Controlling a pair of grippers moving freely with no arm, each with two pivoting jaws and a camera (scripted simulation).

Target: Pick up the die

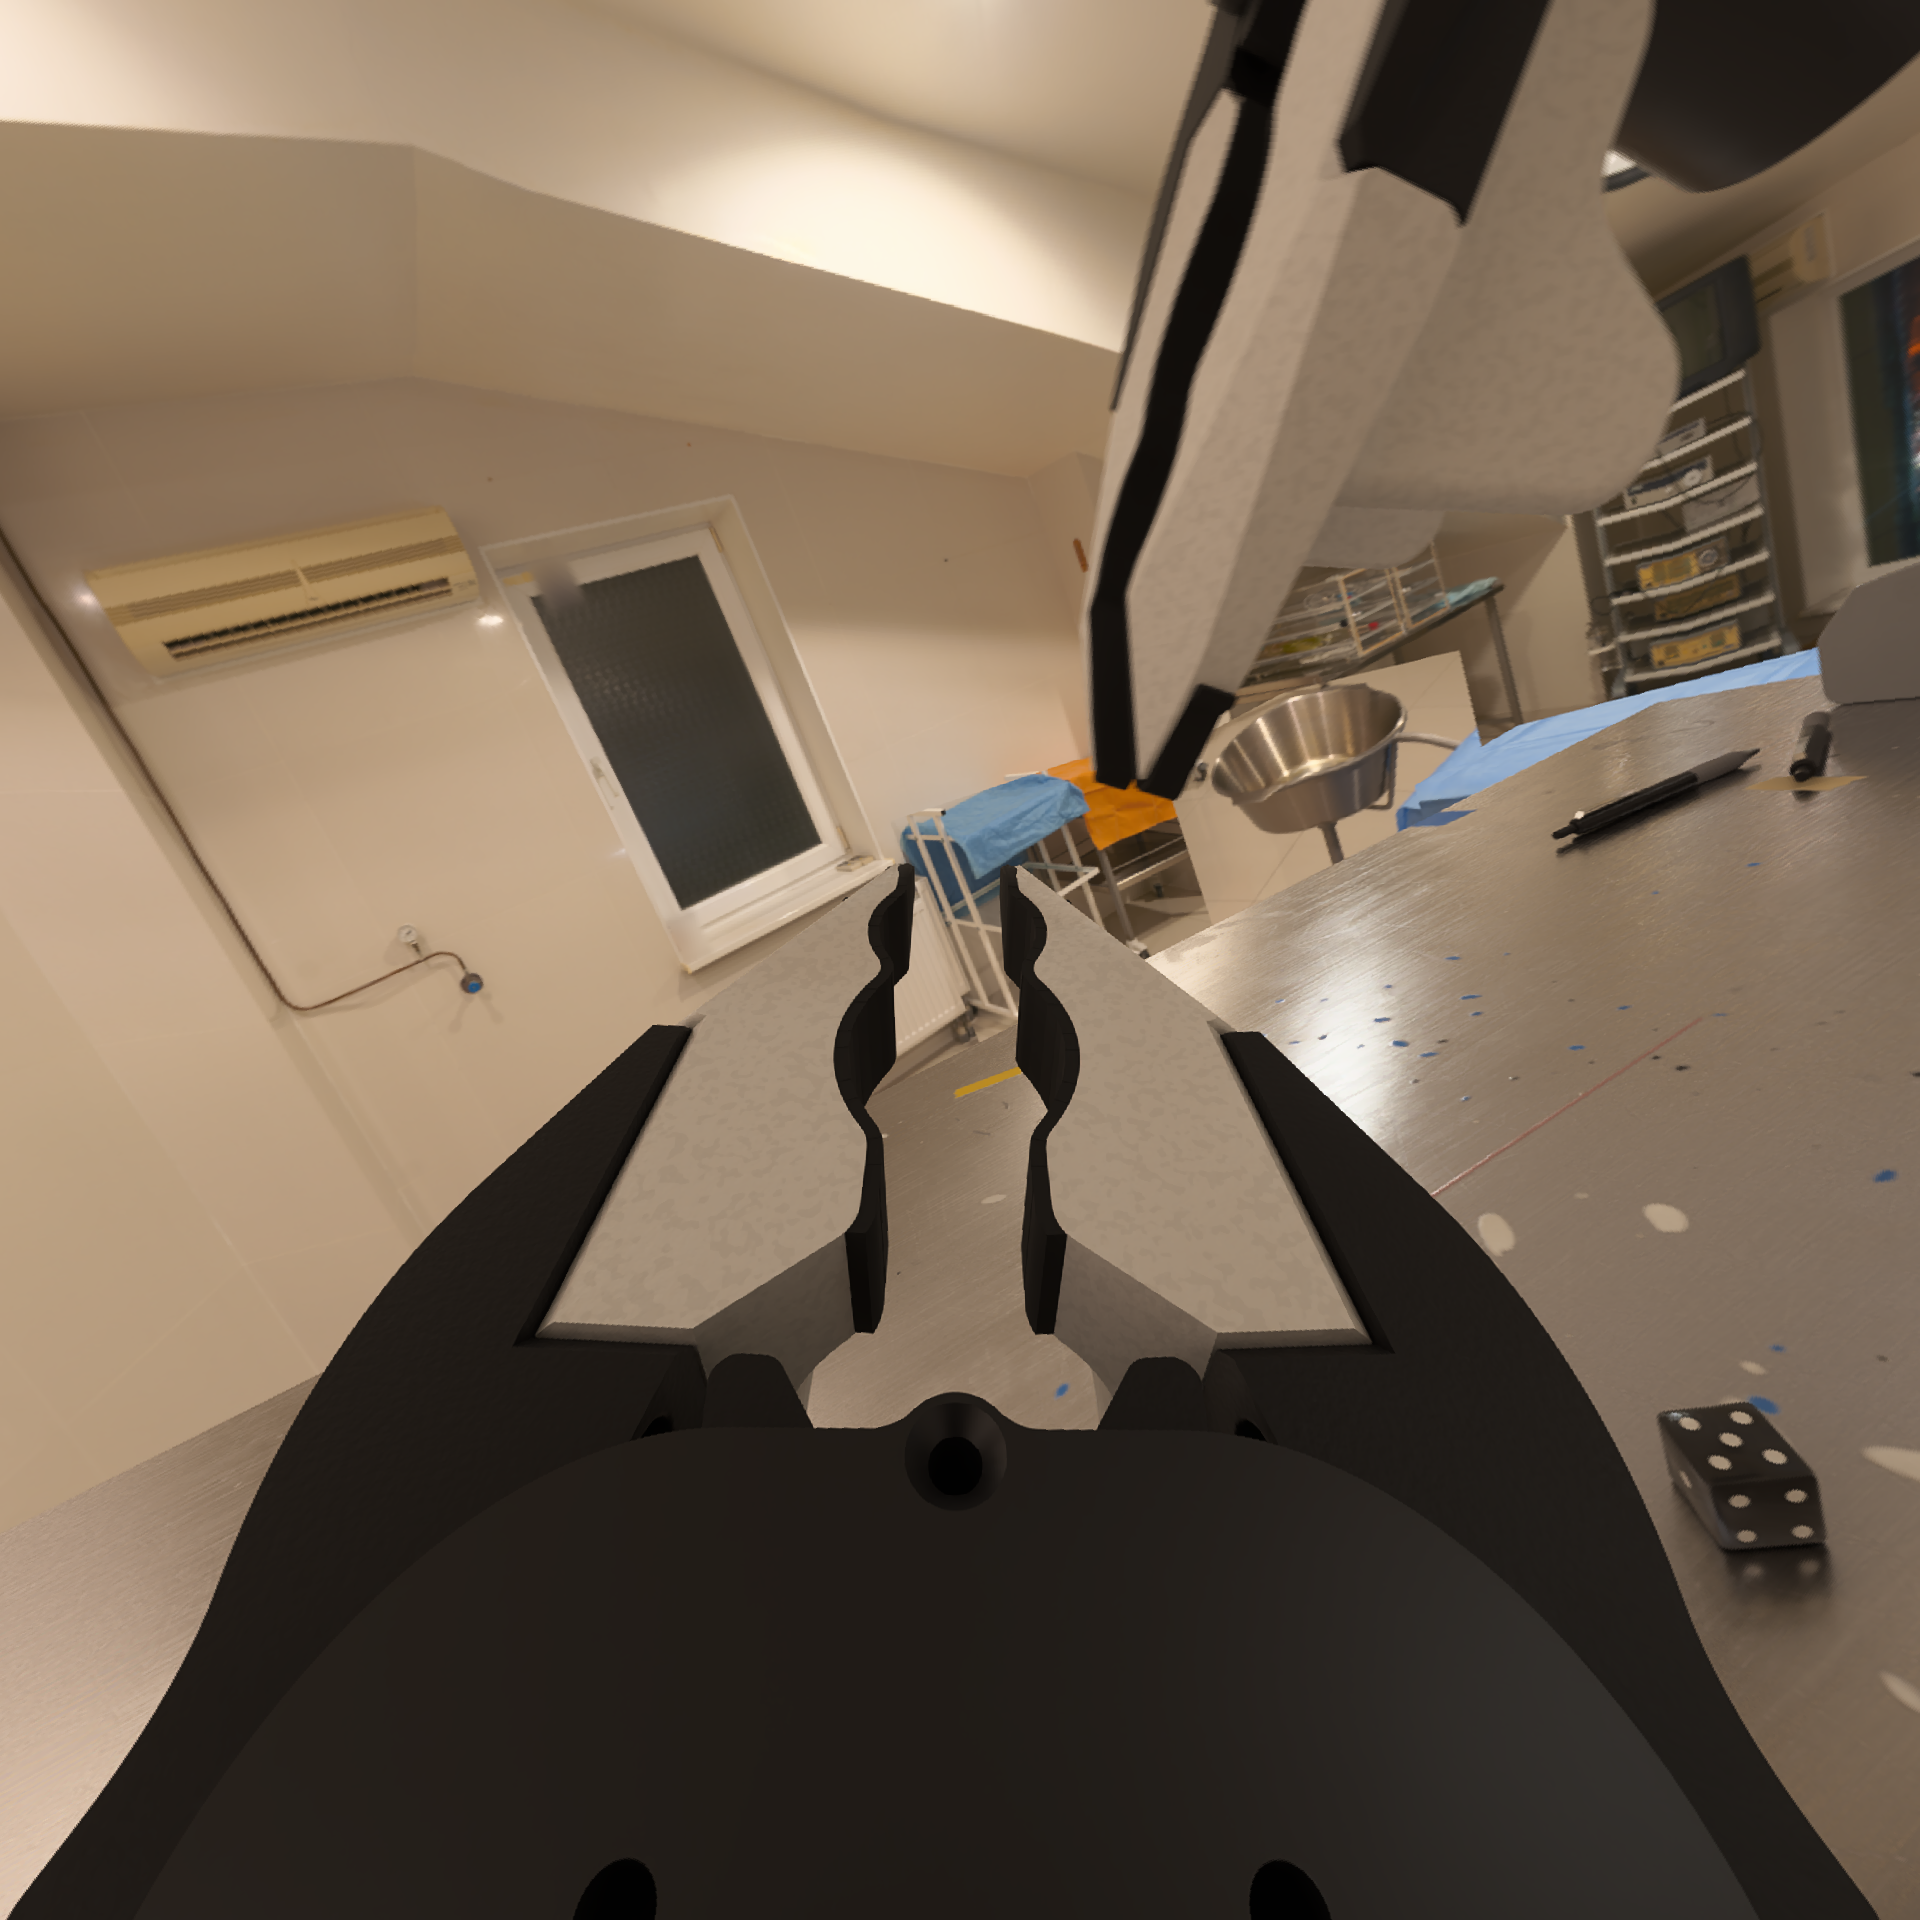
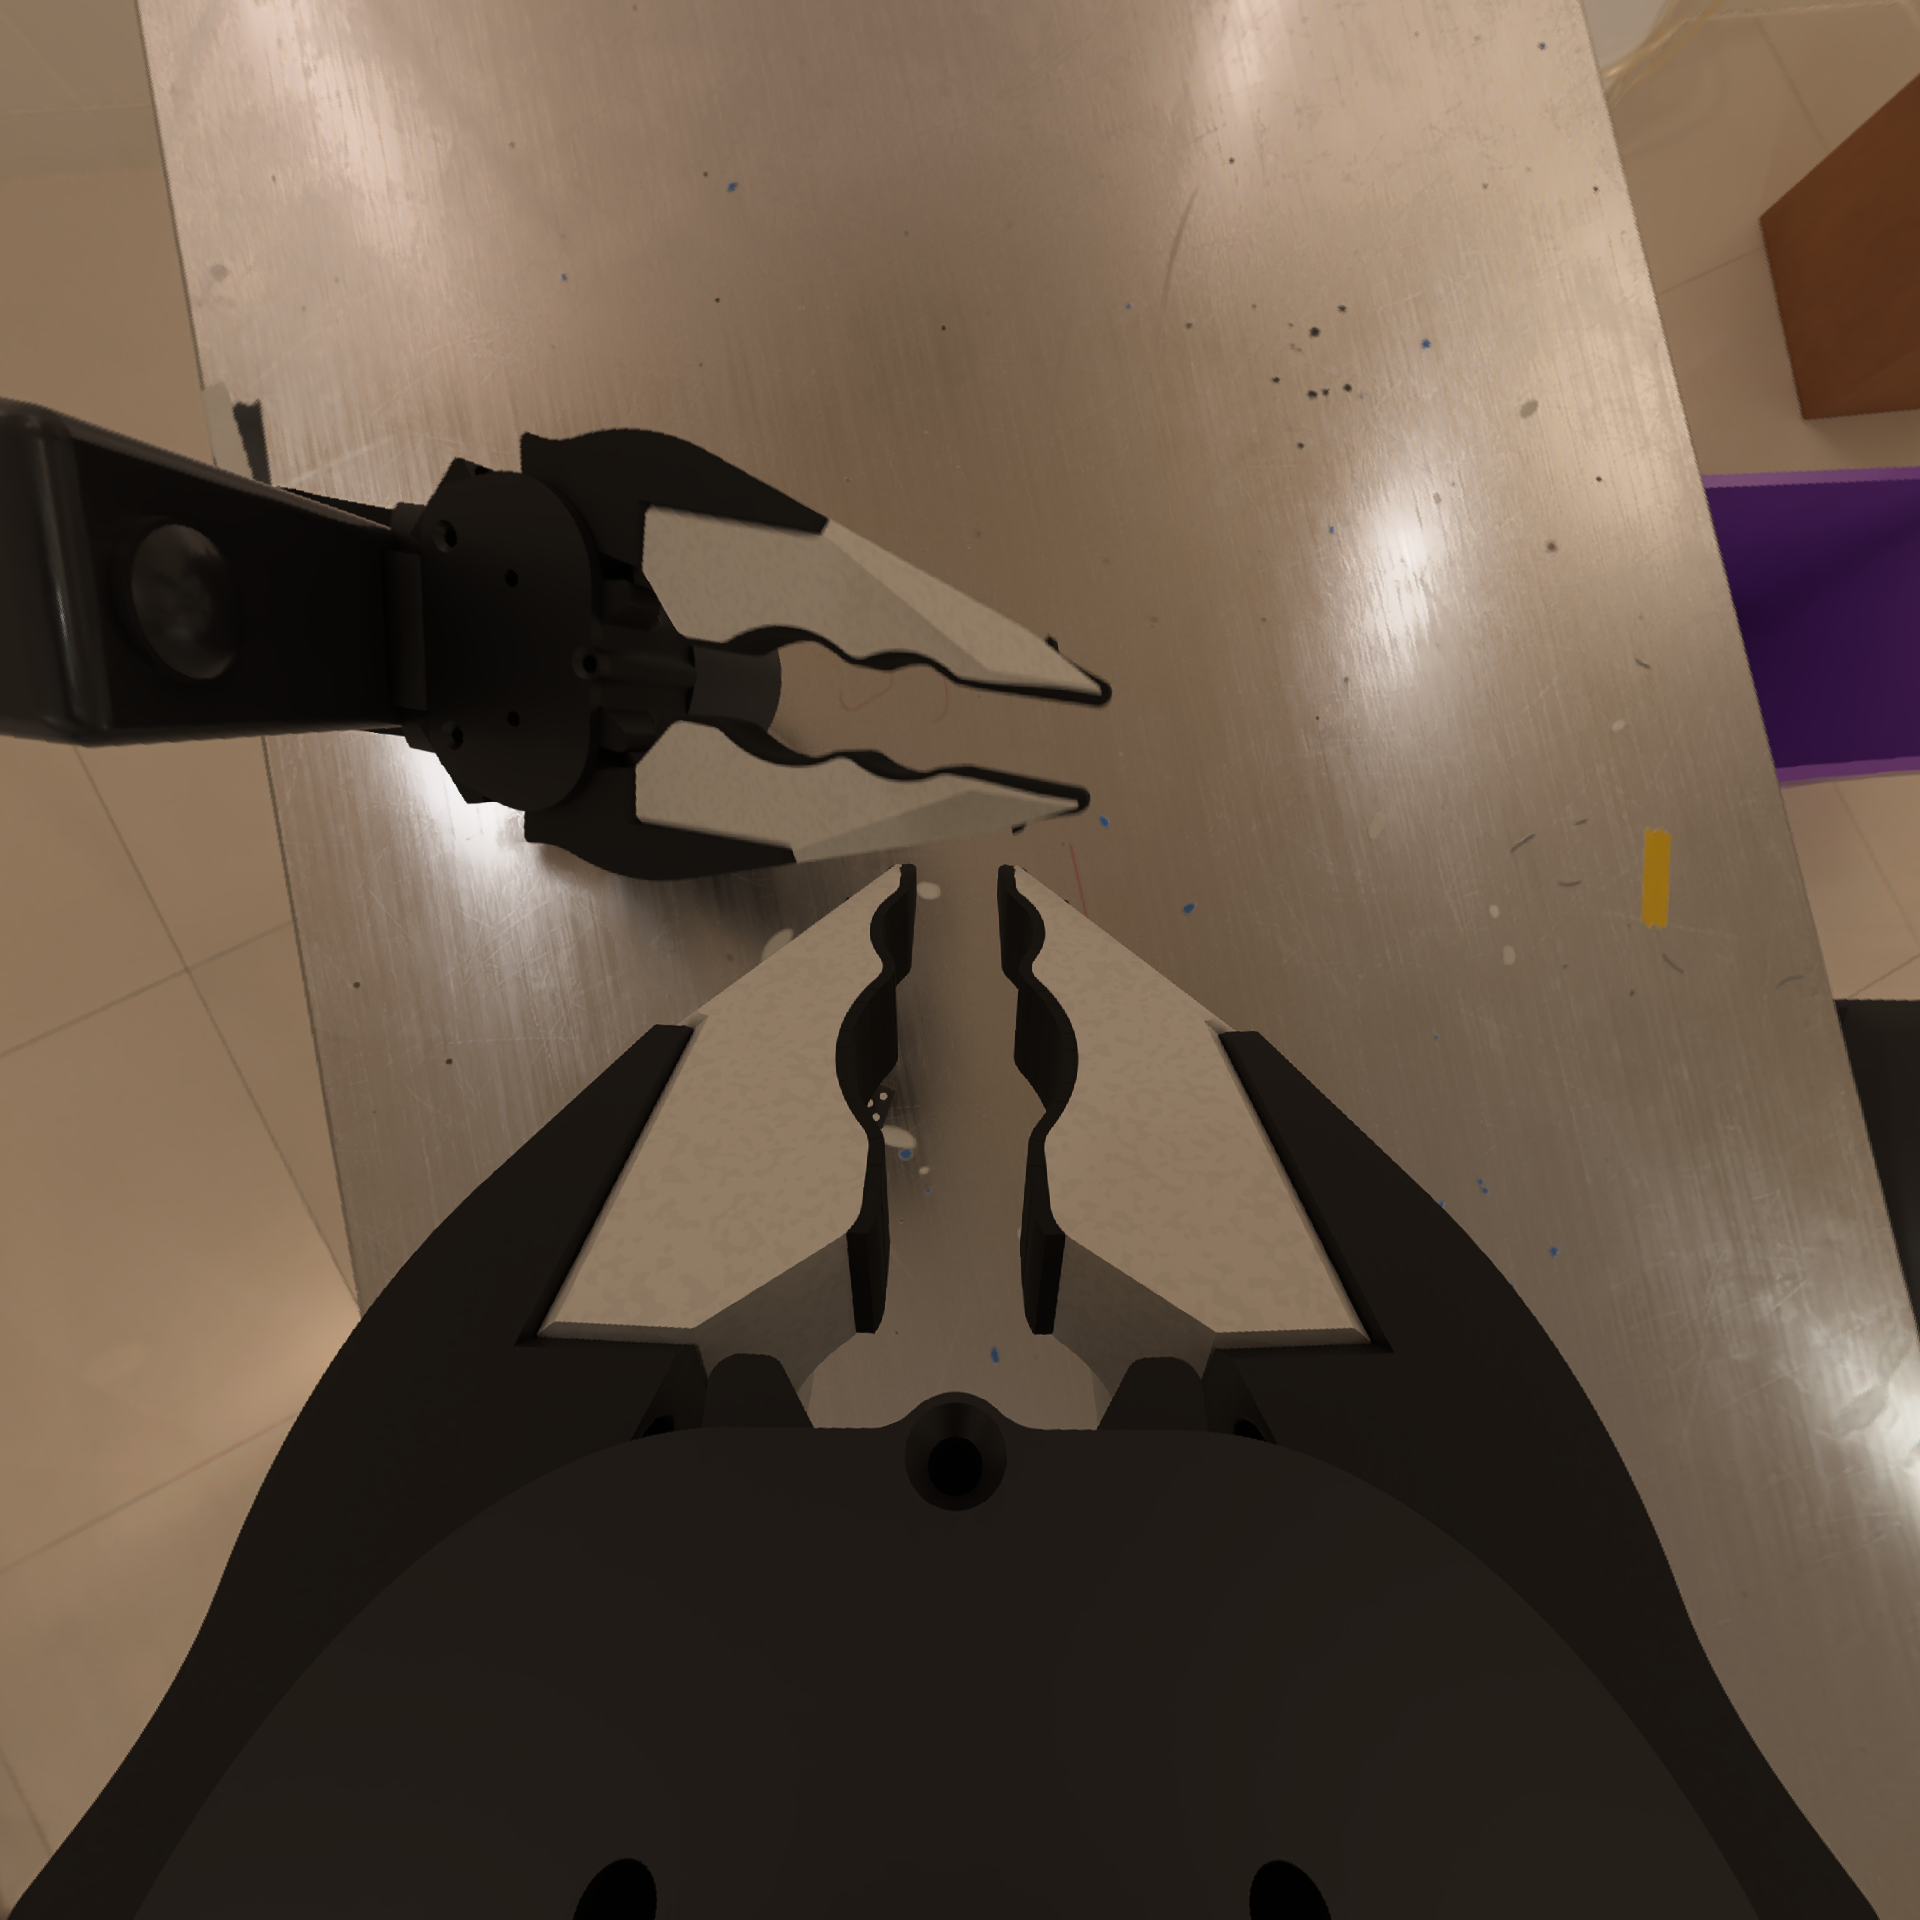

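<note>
The die [image 1: 1740,1475] is black with white pips. It lies on the scratched metal table [image 1: 1558,1039], low and to the right of my left gripper [image 1: 956,883], which is open, empty and points past the table edge. My right gripper [image 2: 956,883] is open and empty, high above the table [image 2: 1039,312], looking down. Only a corner of the die [image 2: 878,1107] shows there, beside the left finger; the rest is hidden. The left gripper [image 2: 1086,743] shows below it, and the right gripper [image 1: 1143,769] hangs at the upper right of the left wrist view.
Two black pens [image 1: 1652,795] [image 1: 1813,743] lie at the far end of the table. A steel bowl on a stand [image 1: 1309,748] and carts with blue cloth [image 1: 997,821] stand beyond it. A purple object [image 2: 1818,623] and a brown box [image 2: 1849,301] lie past the table's right edge.
</note>
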